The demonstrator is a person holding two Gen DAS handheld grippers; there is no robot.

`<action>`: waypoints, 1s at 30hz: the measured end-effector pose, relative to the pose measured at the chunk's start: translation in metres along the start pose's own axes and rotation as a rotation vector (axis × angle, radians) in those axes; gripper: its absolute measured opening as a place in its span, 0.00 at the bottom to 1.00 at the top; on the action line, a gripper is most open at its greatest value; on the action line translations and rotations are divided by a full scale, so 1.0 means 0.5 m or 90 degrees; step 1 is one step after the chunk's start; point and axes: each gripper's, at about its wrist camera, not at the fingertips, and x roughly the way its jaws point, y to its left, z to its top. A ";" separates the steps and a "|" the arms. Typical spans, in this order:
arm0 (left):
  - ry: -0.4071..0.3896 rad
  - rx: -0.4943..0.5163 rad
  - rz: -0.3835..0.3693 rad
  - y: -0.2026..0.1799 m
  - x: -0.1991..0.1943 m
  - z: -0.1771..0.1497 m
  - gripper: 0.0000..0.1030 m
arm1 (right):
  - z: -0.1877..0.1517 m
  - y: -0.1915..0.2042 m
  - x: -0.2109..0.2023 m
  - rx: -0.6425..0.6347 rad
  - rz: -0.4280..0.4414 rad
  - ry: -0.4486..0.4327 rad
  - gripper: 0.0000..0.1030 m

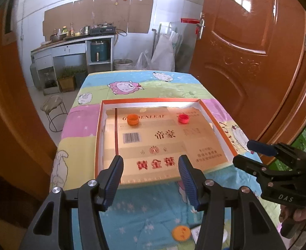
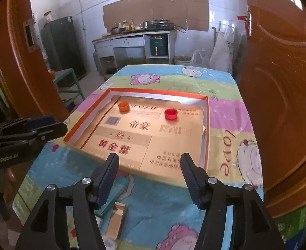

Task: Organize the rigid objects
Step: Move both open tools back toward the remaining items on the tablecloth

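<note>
Kitchen clutter lines the far wall, with a counter (image 1: 69, 41) of pots and bottles behind a table (image 1: 144, 79) draped in a pastel cartoon-sheep cloth, flanked by orange-brown doors (image 1: 246, 41). On the cloth lies a shallow tray (image 1: 100, 129) with an orange rim, its floor lined with gold printed cardboard. Two bottle caps stand inside near the far edge, well apart from each other: an orange cap (image 1: 132, 119) to the left and a red cap (image 1: 183, 118) to the right. Both grippers hang over the tray's near edge. The left gripper (image 1: 151, 168) has its jaws spread with nothing between them; the right gripper (image 2: 149, 166) likewise stands wide and empty. Closer to the cameras, a round orange lid (image 1: 181, 232) and a small cardboard box (image 2: 117, 220) rest on the cloth outside the tray.
</note>
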 end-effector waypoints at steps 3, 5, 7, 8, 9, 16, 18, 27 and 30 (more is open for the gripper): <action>-0.012 0.000 -0.004 -0.008 -0.025 -0.022 0.53 | -0.015 0.011 -0.018 0.003 -0.003 -0.003 0.62; -0.019 -0.002 -0.006 -0.013 -0.041 -0.034 0.53 | -0.028 0.021 -0.036 0.003 -0.005 -0.010 0.62; -0.025 0.002 -0.005 -0.018 -0.056 -0.048 0.53 | -0.042 0.033 -0.056 0.002 -0.010 -0.017 0.62; -0.024 0.007 0.001 -0.022 -0.063 -0.058 0.53 | -0.048 0.036 -0.062 0.001 -0.010 -0.019 0.62; -0.022 0.011 0.007 -0.025 -0.067 -0.066 0.53 | -0.058 0.044 -0.072 0.000 -0.013 -0.022 0.62; -0.026 0.008 0.015 -0.027 -0.102 -0.114 0.53 | -0.116 0.070 -0.110 0.006 -0.026 -0.023 0.62; -0.026 -0.002 0.021 -0.024 -0.110 -0.125 0.53 | -0.129 0.074 -0.117 0.008 -0.033 -0.023 0.62; -0.024 -0.025 0.016 -0.011 -0.135 -0.177 0.53 | -0.178 0.090 -0.157 0.004 -0.051 -0.034 0.62; -0.018 -0.021 0.011 -0.017 -0.137 -0.195 0.53 | -0.195 0.099 -0.168 -0.002 -0.052 -0.035 0.63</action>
